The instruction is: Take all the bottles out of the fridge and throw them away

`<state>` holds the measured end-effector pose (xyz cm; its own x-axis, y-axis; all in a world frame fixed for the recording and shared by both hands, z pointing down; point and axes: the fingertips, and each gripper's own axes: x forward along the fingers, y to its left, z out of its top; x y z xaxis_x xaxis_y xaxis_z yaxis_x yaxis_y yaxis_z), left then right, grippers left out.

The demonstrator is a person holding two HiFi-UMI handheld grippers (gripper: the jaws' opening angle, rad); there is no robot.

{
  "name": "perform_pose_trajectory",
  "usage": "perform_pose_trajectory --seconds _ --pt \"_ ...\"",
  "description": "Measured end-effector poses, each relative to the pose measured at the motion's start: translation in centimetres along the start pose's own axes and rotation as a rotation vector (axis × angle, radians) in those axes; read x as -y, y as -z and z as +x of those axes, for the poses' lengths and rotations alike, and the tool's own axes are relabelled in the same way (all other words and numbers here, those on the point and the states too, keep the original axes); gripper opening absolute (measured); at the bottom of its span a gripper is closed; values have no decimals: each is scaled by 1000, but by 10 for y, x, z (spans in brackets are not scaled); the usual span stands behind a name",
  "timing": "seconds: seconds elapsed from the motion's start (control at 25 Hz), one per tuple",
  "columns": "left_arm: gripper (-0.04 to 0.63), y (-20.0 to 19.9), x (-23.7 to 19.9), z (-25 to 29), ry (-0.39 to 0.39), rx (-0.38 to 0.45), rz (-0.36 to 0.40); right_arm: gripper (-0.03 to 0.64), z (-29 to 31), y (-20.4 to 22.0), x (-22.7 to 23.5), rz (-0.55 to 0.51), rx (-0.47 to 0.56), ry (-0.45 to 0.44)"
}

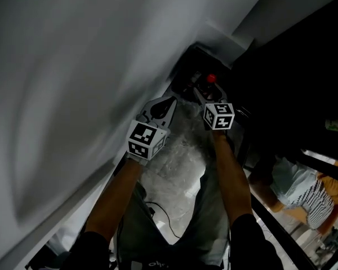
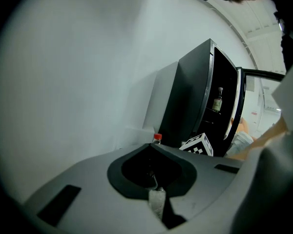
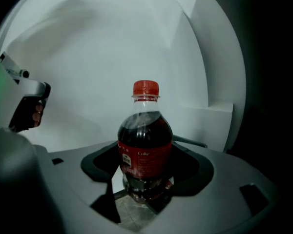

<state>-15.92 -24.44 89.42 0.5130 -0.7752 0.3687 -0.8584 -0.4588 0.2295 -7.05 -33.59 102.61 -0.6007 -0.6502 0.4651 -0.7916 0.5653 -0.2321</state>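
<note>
While my right tongs (image 3: 141,200) are clamped on the base of a cola bottle (image 3: 145,145), it stands upright between them. Its red cap (image 3: 145,87) is on top, the dark drink reaches its shoulder, and a red label (image 3: 146,157) runs round its middle. Behind it, past the tongs, is only pale wall (image 3: 112,48).

My left tongs (image 2: 158,204) are closed together and have hold of nothing. Ahead of them and to their right stands the black fridge (image 2: 190,96) with its front open. One small bottle (image 2: 217,99) sits upright on a shelf inside, well apart from both tongs. Just over the body of my left tongs the cola bottle's cap peeks up, and beside it, to the right, is the marker cube (image 2: 198,145) of my right tongs.

From my head, both tongs are near each other, side by side, and the right ones reach a little farther forward. Below and between them lies crinkled clear plastic (image 1: 174,162); I cannot tell what it covers. To the left of my left tongs the wall fills the view. Off to the right of my right tongs, and lower, is a person (image 1: 307,198) in a striped top.
</note>
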Motion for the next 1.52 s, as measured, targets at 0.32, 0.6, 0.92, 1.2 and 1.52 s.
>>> perform_pose_trajectory --seconds 0.32,0.6,0.92,1.2,1.52 --pt "2 26 -13 14 -14 12 6 310 44 64 31 31 -96 56" --pt "2 23 -9 4 -18 16 -6 41 26 62 40 -11 -103 187" --pt "2 -46 16 -38 24 46 -21 9 -66 -17 -8 -5 -20 185" --pt "2 -171 90 -135 126 40 2 9 -233 -160 -128 91 102 161" --pt "2 -295 208 -226 218 34 74 8 -426 -305 -210 68 226 134"
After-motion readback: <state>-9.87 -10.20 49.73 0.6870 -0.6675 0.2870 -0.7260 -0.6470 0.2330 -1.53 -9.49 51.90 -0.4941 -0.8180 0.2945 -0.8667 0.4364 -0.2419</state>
